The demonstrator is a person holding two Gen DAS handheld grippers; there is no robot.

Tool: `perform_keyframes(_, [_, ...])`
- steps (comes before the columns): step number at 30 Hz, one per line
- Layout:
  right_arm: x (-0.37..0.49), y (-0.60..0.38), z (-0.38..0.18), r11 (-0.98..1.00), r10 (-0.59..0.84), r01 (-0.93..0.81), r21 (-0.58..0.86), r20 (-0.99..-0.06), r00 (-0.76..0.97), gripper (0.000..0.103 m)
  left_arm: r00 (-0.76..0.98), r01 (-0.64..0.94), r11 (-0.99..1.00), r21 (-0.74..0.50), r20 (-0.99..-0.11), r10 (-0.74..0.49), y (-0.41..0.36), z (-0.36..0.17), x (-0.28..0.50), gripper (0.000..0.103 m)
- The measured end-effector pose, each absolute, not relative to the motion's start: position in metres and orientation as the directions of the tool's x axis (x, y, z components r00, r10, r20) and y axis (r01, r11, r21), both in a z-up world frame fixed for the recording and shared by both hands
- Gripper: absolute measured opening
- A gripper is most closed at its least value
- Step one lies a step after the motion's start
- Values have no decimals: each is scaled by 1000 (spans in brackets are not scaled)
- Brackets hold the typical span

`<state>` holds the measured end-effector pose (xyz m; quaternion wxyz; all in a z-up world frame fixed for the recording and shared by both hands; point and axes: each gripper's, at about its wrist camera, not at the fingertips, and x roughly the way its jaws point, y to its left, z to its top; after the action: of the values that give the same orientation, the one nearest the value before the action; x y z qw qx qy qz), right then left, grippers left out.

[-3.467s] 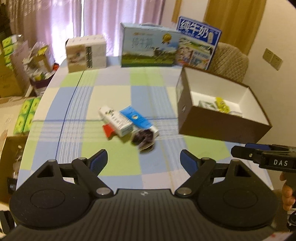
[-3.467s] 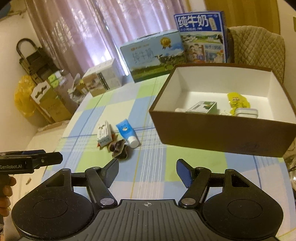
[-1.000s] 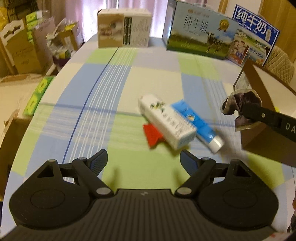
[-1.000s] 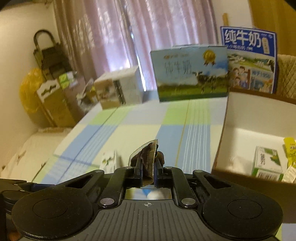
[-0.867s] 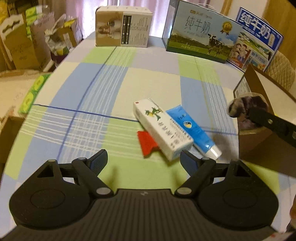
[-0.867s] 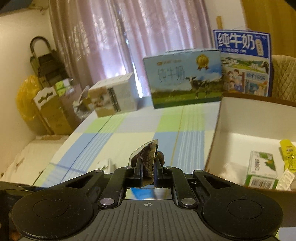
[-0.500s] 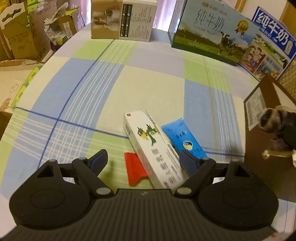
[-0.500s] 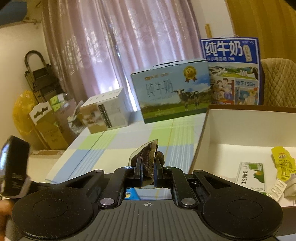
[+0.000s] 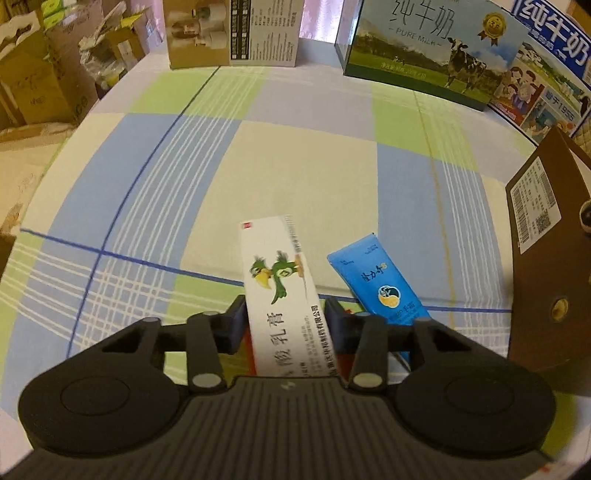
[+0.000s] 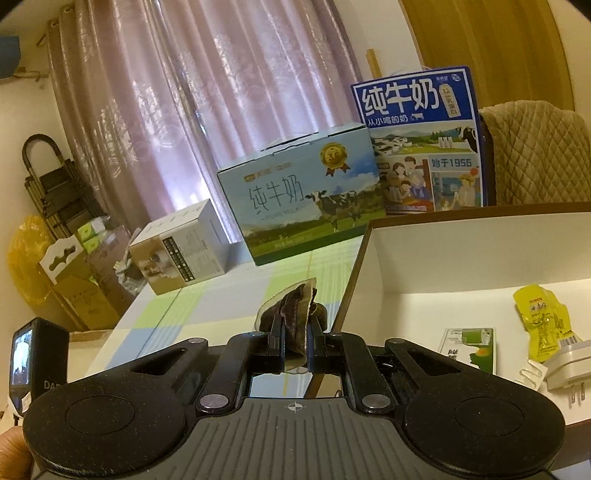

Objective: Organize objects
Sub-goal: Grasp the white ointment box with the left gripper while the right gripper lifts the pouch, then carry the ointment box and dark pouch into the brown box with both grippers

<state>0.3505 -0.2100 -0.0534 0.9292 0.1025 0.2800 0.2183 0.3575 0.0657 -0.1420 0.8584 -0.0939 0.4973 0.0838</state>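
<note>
Left gripper [image 9: 282, 319]: fingers clamped on the sides of the white ointment carton [image 9: 284, 295], the one with the green parrot print. Carton sits on the checked tablecloth [image 9: 229, 173], its far end pointing away from the camera. A red item [image 9: 248, 347] peeks out under the carton, mostly hidden. Blue tube [image 9: 380, 284] lies just right of the carton, its near end behind the left gripper's right finger.

Right gripper [image 10: 294, 345]: fingers together on a dark snack packet [image 10: 291, 317], held up off the cloth just left of the brown box [image 10: 461, 254], by its near left corner.

Inside the box: green-and-white pack [image 10: 469, 349], yellow sachet [image 10: 543, 317], white plug [image 10: 565, 363].

Beyond the carton, at the table's far edge: pale blue milk case [image 9: 417, 40], small white box [image 9: 232, 31] to its left.
</note>
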Motion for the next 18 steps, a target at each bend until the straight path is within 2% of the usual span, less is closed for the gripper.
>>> perform_keyframes(10, [352, -217, -53, 879, 468, -335, 340, -478, 743, 7, 551, -201, 978, -51, -831, 70, 71, -115, 339, 34])
perform_keyframes(18, [350, -226, -44, 878, 463, -317, 359, -464, 755, 7, 627, -126, 989, -81, -779, 16, 47, -67, 330, 34])
